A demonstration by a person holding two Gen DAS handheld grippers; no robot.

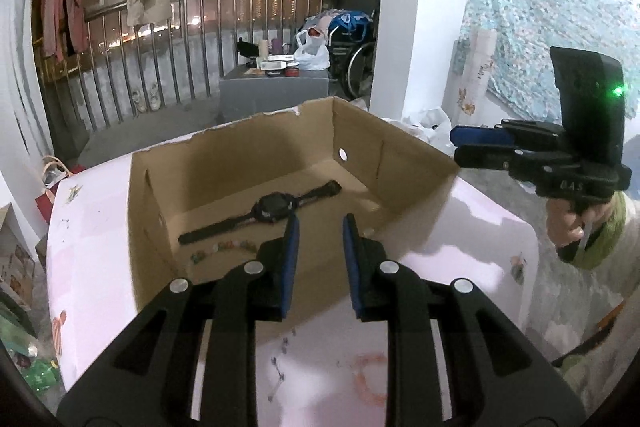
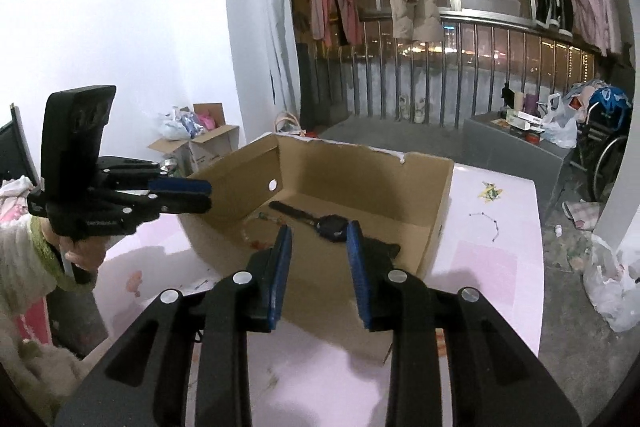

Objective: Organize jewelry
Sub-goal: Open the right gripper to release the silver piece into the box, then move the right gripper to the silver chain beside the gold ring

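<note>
Cardboard box on pink bench. Black watch and bead bracelet on box floor. Left tool and right tool above box near edge, both parted, nothing held.

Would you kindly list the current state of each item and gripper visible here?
Cardboard box: open-topped, on the pink table.
Watch: lying flat inside the box.
Bead bracelet: inside the box beside the watch.
Left gripper: open, empty.
Right gripper: open, empty.
</note>
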